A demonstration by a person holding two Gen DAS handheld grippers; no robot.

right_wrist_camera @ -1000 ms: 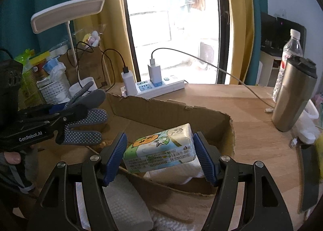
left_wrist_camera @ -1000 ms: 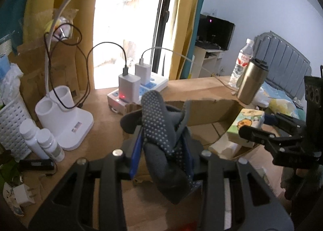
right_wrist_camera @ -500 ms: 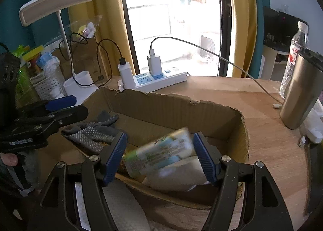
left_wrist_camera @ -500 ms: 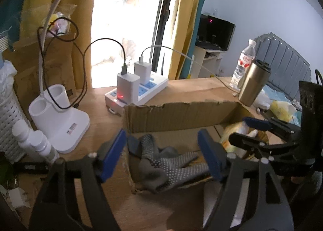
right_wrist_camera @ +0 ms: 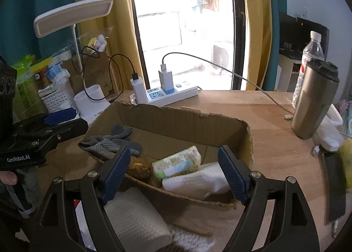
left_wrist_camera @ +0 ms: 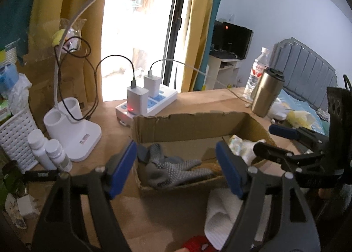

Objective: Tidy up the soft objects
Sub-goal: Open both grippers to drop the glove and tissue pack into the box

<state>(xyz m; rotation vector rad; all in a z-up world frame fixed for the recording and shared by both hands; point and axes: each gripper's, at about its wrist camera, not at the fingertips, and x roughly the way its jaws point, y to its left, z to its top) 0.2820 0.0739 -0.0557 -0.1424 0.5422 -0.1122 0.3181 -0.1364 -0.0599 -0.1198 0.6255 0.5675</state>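
Both of your grippers are spread wide and carry nothing. The left gripper (left_wrist_camera: 176, 168) hangs over the near-left corner of the cardboard box (left_wrist_camera: 191, 122), and the right gripper (right_wrist_camera: 173, 172) hangs over its near-right part.

What is in the box is settled: the grey dotted glove (right_wrist_camera: 110, 142) lies ahead and to the left of your right gripper, the tissue pack (right_wrist_camera: 177, 161) sits straight ahead between its fingers, with a white cloth (right_wrist_camera: 193, 182) just below the pack against the near wall. A small brown lump lies between glove and pack; you cannot tell what it is.

The relation that matters is behind the fingers, not ahead. The rolled white towel (right_wrist_camera: 132, 219) lies outside the box, on the table just under and to the left of your right gripper, touching the box's near wall or very close to it. Its long axis runs diagonally, from near the left finger back toward you and to the right. From your left gripper the same towel (left_wrist_camera: 222, 212) lies below and right, under its right finger.

In my judgement the right gripper is nearer. You would likely need to draw back, drop, and turn so the fingers straddle the roll across its short width.
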